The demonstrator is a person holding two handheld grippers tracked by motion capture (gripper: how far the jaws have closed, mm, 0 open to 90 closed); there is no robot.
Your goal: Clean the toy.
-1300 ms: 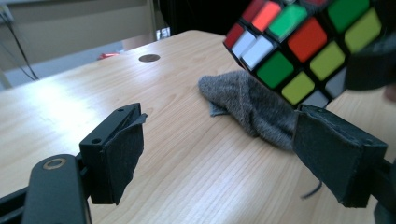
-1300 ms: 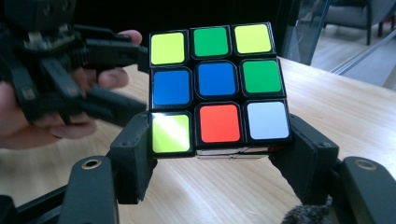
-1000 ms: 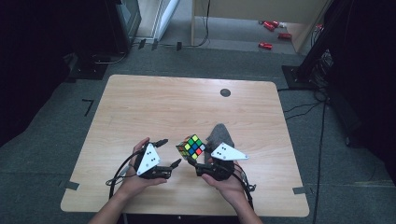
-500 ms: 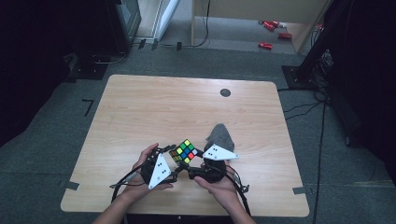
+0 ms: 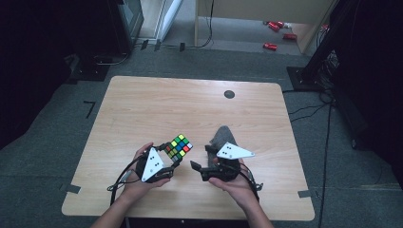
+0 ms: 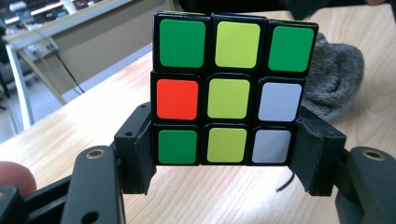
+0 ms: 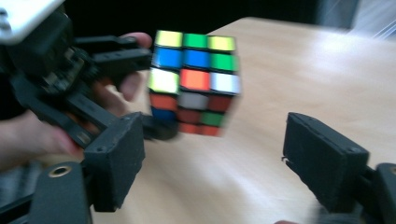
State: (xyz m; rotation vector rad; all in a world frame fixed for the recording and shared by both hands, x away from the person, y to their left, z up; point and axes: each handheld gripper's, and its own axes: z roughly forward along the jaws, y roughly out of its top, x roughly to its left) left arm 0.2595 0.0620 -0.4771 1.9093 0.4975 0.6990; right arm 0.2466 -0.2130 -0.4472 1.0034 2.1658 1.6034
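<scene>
Left to right across the high view. The left tongs (image 5: 172, 156) are clamping the puzzle cube (image 5: 179, 147) by its lowest layer and holding it clear above the near part of the bench (image 5: 142, 109); their jaws have just been closing, and in the left gripper view the two pads are pressing on opposite sides of the cube (image 6: 232, 88), whose upper two layers are standing free above the jaws.

The right tongs (image 5: 199, 167) are lying just to the right of the cube, apart from it, and their jaws have just been opening, with nothing between them. In the right gripper view these tongs (image 7: 210, 172) are standing wide apart, and the cube (image 7: 195, 81) is sitting ahead of them and toward their left jaw, slightly blurred, so that it is not yet centred in the gap.

The relation governing the coming move, as judged here: the cube lies leftward and forward of the right tongs, which are the nearer free tool. A cube having no long axis, the free upper layers are offering the only open faces.

Behind the right hand a grey cloth (image 5: 221, 137) is resting on the bench.
</scene>
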